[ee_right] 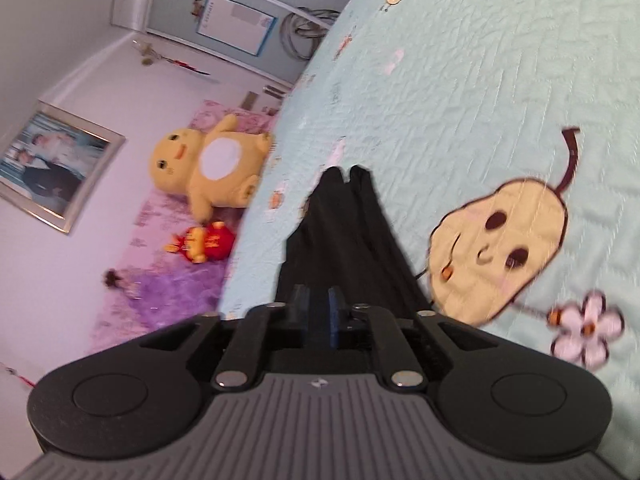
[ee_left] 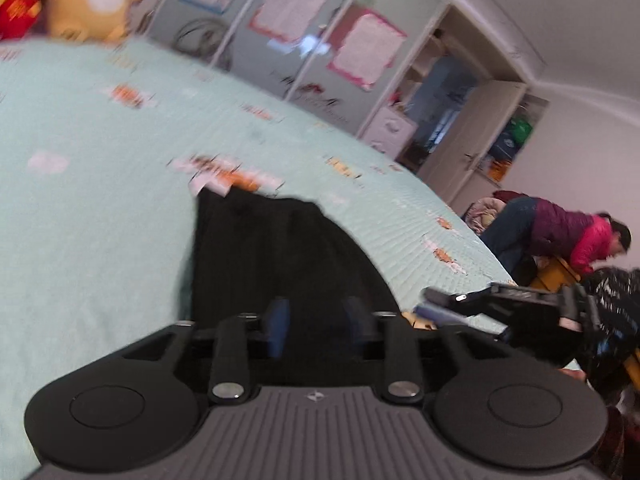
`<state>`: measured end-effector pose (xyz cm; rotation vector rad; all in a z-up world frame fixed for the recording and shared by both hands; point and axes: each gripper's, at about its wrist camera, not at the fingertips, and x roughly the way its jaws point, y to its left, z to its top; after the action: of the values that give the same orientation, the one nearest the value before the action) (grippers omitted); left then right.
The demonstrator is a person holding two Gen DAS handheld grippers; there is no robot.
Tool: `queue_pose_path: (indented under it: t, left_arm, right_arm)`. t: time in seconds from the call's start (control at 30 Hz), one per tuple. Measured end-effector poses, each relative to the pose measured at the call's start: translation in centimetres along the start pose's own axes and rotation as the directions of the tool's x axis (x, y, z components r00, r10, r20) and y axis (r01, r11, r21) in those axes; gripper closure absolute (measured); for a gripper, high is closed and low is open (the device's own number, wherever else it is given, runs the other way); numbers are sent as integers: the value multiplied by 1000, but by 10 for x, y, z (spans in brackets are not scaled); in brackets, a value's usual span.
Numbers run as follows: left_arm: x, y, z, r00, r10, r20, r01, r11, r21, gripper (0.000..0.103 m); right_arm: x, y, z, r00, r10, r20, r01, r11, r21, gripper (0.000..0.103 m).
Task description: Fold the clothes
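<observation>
Currently: both grippers over dark garment on bed

Bed: the pale mint quilted bedspread with cartoon pear prints [ee_left: 100, 208] fills most of both views, and each view is tilted and motion-blurred.

Garment: a black fabric garment [ee_left: 280, 248] lies flat on the bedspread, running away from both grippers; in the right wrist view it narrows to a forked far end [ee_right: 344, 216].

Left gripper [ee_left: 318, 326]: pointed slightly downward over the near part of the garment, blue-padded fingers [ee_left: 280, 320] standing apart. Whether fabric lies between them cannot be told, black against black.

Right gripper [ee_right: 318, 312]: also angled slightly downward, fingers separated by a narrow gap above the garment's near end; contact with the cloth cannot be told.

Surroundings: a yellow plush toy with a white belly [ee_right: 212, 164] sits beyond the bed's edge.
</observation>
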<state>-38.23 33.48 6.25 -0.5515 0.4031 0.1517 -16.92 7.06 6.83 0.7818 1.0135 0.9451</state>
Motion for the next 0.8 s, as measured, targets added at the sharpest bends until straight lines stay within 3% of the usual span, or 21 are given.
queue_pose_path:
  t: [0.07, 0.13, 0.17, 0.23, 0.33, 0.4, 0.5, 0.53, 0.6, 0.7, 0.8]
  left_arm:
    - [14, 14, -4, 1000, 12, -13, -12, 999, -34, 50]
    - [26, 35, -13, 999, 22, -28, -25, 995, -97, 63]
    - [30, 44, -16, 999, 22, -33, -26, 992, -123, 66]
    - [22, 48, -12, 1000, 3, -26, -7, 990, -143, 67]
    - [6, 35, -7, 998, 48, 31, -45, 994, -100, 72]
    - [-1, 19, -6, 997, 14, 82, -11, 999, -41, 72]
    - [9, 2, -10, 999, -26, 48, 21, 996, 84, 66]
    - [18, 8, -16, 1000, -16, 7, 16, 998, 66, 66]
    - [34, 20, -27, 998, -3, -58, 5, 1000, 30, 79]
    - [21, 22, -22, 1000, 5, -21, -5, 1000, -26, 80]
    - [3, 4, -22, 999, -7, 35, 6, 1000, 10, 80]
  right_arm:
    - [10, -10, 1, 999, -38, -4, 38, 999, 13, 77]
    - [14, -24, -6, 998, -54, -7, 55, 998, 40, 97]
    - [12, -25, -7, 999, -42, -2, 42, 997, 60, 97]
    - [7, -27, -9, 1000, -19, 9, 18, 996, 88, 89]
    - [-12, -10, -15, 1000, -9, 27, 8, 1000, 27, 87]
    - [-28, -2, -23, 999, 21, 28, -22, 999, 24, 86]
    - [-50, 4, -39, 999, 47, 17, -47, 999, 27, 84]
    - [-57, 4, -45, 999, 42, 9, -42, 999, 30, 84]
    - [-73, 4, -57, 999, 31, -7, -31, 999, 37, 83]
    - [-99, 1, -70, 1000, 28, -9, -27, 997, 69, 83]
    - [-128, 3, -82, 999, 41, 12, -42, 996, 83, 82]
